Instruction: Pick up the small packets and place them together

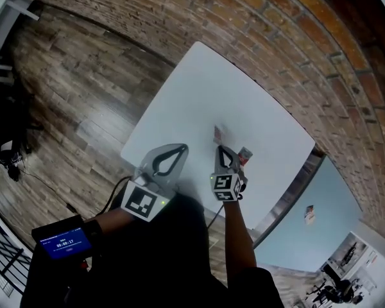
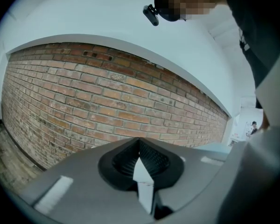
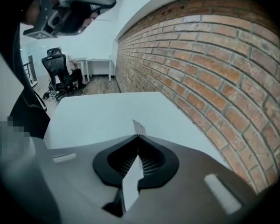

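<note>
A small red-and-white packet [image 1: 217,133] sticks out past the tips of my right gripper [image 1: 219,148], which is shut on it above the white table [image 1: 199,88]. In the right gripper view the packet's corner [image 3: 139,127] pokes out where the jaws of the right gripper [image 3: 138,137] meet. A second small packet [image 1: 245,153] lies on the table just right of that gripper. My left gripper [image 1: 181,149] hovers over the table's near edge, shut with nothing in it. The left gripper view shows the left gripper [image 2: 139,141] pointing at the brick wall.
A brick wall [image 1: 289,37] runs along the table's far side. Wooden floor [image 1: 70,95] lies to the left. A pale blue table [image 1: 321,230] with a small item [image 1: 310,214] stands at lower right. An office chair [image 3: 59,73] stands beyond the table's end.
</note>
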`<state>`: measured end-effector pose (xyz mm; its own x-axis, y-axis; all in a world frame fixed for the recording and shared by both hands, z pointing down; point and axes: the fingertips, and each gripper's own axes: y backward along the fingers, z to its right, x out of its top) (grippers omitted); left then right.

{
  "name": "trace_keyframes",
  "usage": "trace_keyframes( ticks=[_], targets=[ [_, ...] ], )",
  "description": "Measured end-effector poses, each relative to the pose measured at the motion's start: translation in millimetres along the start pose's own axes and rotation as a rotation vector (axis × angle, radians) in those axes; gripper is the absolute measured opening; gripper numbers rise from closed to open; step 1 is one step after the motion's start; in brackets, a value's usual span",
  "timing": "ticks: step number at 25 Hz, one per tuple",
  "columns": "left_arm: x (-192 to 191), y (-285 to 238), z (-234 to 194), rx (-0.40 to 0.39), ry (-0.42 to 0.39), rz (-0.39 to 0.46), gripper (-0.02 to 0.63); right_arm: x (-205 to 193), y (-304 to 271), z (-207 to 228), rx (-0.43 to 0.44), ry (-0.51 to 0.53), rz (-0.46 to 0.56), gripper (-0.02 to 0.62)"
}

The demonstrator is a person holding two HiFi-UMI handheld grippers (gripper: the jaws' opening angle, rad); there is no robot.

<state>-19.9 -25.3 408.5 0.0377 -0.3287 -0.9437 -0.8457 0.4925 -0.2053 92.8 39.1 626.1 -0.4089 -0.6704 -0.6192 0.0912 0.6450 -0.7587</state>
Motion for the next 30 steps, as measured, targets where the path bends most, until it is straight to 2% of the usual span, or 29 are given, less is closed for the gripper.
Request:
trace_keyframes(
  ticks=[6,8,12,16,17,19,21,23,25,28,30],
  targets=[
    [-1,-4,10,-0.001,-0.007,0.0,0.002,12,21,15,-0.016,0.128,0.042,0.004],
    [1,-5,13,0.003,-0.006,0.007,0.002,13,21,14,-0.006,0.23,0.052,0.004],
    [1,-3,13,0.019,-0.002,0.005,0.002,-1,4,-12,0.123,0.453,0.036,0.005],
    [1,0,10,0.045,0.002,0.013,0.002,-19,-13,-24,0.233,0.505,-0.02,0.007],
    [1,0,10,0.05,0.004,0.014,0.002,-26,-15,-22,0.247,0.501,-0.044,0.023],
    [0,1,9,0.059,0.008,0.012,0.002,-39,-16,-17,0.256,0.469,-0.085,0.151],
    [-2,3,8,0.066,0.009,0.01,0.002,-45,-12,-10,0.224,0.396,-0.102,0.177],
    [-4,4,7,0.07,0.015,0.008,0.002,-46,-6,-2,0.172,0.236,-0.103,0.179],
    [-4,3,8,0.067,0.014,0.007,0.002,-43,-1,1,0.145,-0.038,-0.086,0.175],
    [-4,-1,11,0.05,0.0,0.008,0.002,-40,-4,0,0.137,-0.535,-0.039,0.138],
    [-2,-2,12,0.042,0.002,0.015,0.002,-41,-13,-6,0.123,-0.782,-0.027,0.139]
  ],
)
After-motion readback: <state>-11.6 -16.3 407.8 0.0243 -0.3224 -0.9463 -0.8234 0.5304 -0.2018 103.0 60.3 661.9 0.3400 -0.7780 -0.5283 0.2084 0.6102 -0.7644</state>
